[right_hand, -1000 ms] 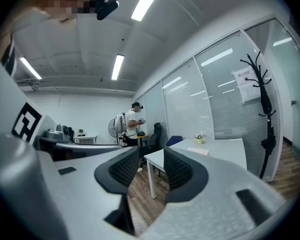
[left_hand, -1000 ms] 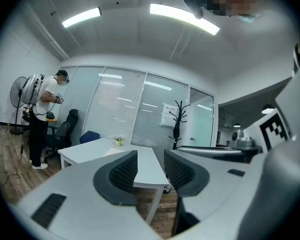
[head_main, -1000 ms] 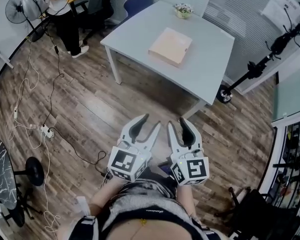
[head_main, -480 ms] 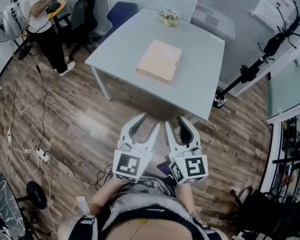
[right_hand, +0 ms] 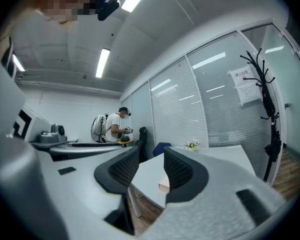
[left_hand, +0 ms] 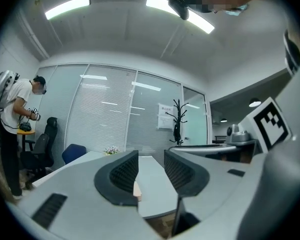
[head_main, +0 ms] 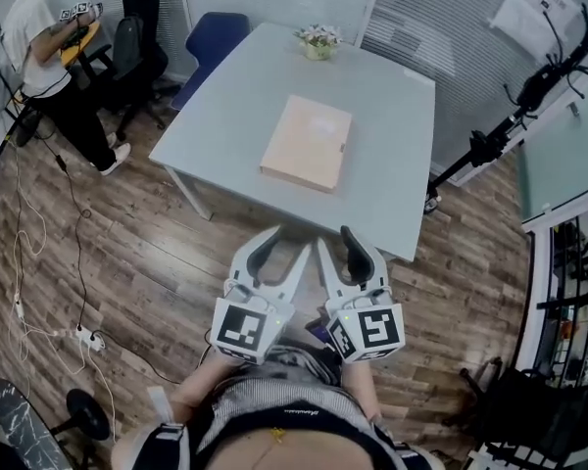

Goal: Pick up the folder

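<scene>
The folder (head_main: pixel 307 143), flat and pale peach, lies closed on the middle of the grey table (head_main: pixel 392 174). My left gripper (head_main: pixel 292 241) and right gripper (head_main: pixel 335 237) are side by side, level, just short of the table's near edge and apart from the folder. Both are shut with nothing between the jaws. In the left gripper view the left gripper (left_hand: pixel 151 169) frames the folder's edge (left_hand: pixel 137 189). In the right gripper view the right gripper (right_hand: pixel 151 169) points at the table, with the folder (right_hand: pixel 164 184) beside its right jaw.
A small flower pot (head_main: pixel 318 42) stands at the table's far end, a blue chair (head_main: pixel 211 37) behind it. A person (head_main: pixel 44 52) stands at far left by a black office chair (head_main: pixel 137 18). A black stand (head_main: pixel 500 130) leans at right. Cables (head_main: pixel 78 253) cross the wooden floor.
Both grippers have advanced together toward the table. The table and folder now sit nearer and more central in the head view. The jaws look the same.
</scene>
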Tool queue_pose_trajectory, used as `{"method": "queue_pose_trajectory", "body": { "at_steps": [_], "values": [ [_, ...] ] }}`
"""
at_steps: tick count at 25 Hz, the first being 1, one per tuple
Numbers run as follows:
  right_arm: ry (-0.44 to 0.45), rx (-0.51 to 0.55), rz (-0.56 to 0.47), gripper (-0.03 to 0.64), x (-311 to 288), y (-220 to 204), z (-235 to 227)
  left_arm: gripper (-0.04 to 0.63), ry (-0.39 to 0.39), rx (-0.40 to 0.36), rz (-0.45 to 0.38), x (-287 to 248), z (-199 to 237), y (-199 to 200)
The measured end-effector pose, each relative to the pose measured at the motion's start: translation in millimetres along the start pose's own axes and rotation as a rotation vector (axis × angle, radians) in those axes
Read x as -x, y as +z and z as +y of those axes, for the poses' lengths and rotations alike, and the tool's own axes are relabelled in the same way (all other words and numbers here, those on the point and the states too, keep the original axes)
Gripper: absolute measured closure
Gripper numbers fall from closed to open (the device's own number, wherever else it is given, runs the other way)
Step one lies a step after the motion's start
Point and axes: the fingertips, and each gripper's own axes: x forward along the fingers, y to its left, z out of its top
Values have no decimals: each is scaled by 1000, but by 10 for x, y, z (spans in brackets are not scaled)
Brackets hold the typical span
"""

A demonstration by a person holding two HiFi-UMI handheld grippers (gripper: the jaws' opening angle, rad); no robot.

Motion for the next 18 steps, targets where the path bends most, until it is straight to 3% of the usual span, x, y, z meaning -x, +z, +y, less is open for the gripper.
{"method": "queue_pose_trajectory", "body": {
  "at_steps": [11,15,18],
  "values": [
    [-36,8,26,459,-574,5,-50,449,-5,22,18,-245,596,-8],
    [-31,2,29,460,-737,23,-91,449,9,7,-21,-359,751,2],
    [-1,5,42,460,-902,-19,-63,449,14,36,35,-419,857,-31]
  ]
}}
